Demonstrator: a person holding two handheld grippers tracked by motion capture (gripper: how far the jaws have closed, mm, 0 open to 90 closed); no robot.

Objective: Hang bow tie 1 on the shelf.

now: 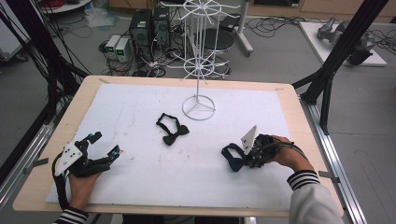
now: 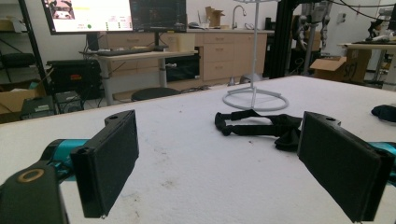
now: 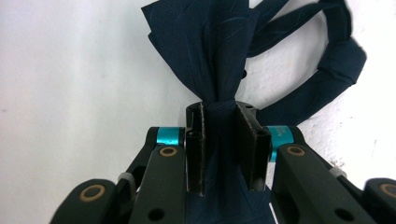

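A navy bow tie lies on the white mat at the right. My right gripper is shut on its middle knot, and its strap loops off to one side. In the high view that right gripper sits low over the navy bow tie. A black bow tie lies near the mat's centre, also seen ahead of the left jaws as the black bow tie. My left gripper rests at the mat's left, open and holding nothing, its pads wide apart.
A white wire display stand rises from a ring base at the back centre of the mat. The wooden table edge frames the white mat. Black frame posts stand at the right.
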